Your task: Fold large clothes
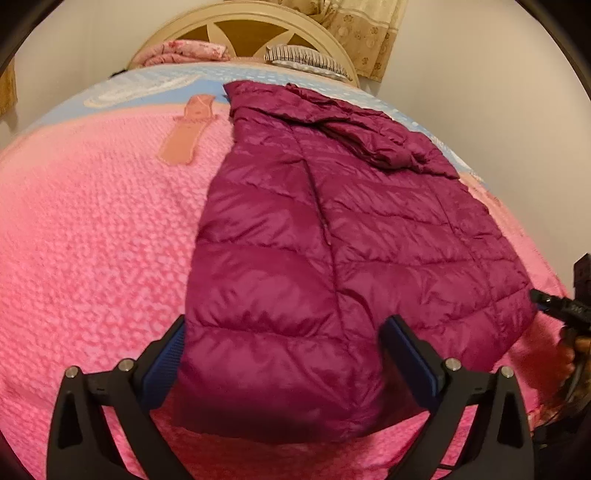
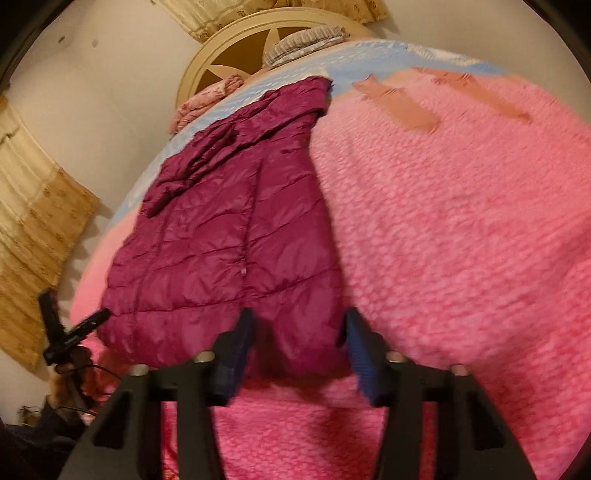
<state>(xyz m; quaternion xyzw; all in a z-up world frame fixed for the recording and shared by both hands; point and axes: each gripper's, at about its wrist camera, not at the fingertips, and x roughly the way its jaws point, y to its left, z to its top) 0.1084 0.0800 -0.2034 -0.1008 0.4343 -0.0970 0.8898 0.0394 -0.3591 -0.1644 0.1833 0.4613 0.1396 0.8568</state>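
Observation:
A magenta quilted down jacket [image 1: 332,229] lies lengthwise on the pink bedspread [image 1: 92,240], its sleeve folded over the top and its hem toward me. My left gripper [image 1: 284,354] is open, its blue-padded jaws standing either side of the near hem corner, just above the fabric. In the right wrist view the jacket [image 2: 221,236] lies to the left on the bedspread [image 2: 461,240]. My right gripper [image 2: 299,343] is open over the hem's near right corner. The frame is blurred there, so I cannot tell whether it touches the jacket.
A cream round headboard [image 1: 243,29] stands at the far end with a pink floral quilt [image 1: 184,51] and a striped pillow [image 1: 306,59]. A beige curtain [image 2: 33,206] hangs by the wall. A black device on a stand [image 2: 66,332] is beside the bed edge.

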